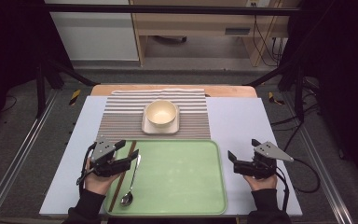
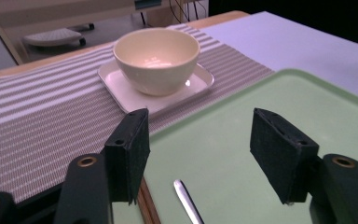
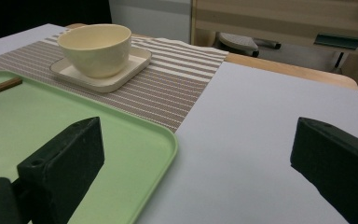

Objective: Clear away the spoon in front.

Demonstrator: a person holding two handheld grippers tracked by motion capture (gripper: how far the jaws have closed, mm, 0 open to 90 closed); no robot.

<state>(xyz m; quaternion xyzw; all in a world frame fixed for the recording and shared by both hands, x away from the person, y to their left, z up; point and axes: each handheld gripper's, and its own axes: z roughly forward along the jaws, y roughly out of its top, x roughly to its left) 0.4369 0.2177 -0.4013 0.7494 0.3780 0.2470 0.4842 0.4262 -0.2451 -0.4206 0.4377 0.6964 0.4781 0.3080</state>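
Note:
A green tray [image 1: 182,179] lies at the table's front, with a metal spoon [image 1: 129,189] and brown chopsticks [image 1: 121,182] along its left side. Behind it a cream bowl [image 1: 161,113] stands on a square cream plate [image 1: 148,127] on a striped placemat [image 1: 121,116]. My left gripper [image 1: 128,153] hovers open over the tray's left edge, above the spoon handle [image 2: 186,200] and chopsticks [image 2: 148,210], facing the bowl [image 2: 156,58]. My right gripper [image 1: 237,156] is open over the bare table just right of the tray [image 3: 121,154], nothing between its jaws.
The pale blue table top [image 1: 242,121] has free room right of the tray and placemat. A wooden edge [image 1: 228,91] runs along the back. Beyond stand a wooden desk [image 1: 205,23], cables and black frame legs [image 1: 44,79].

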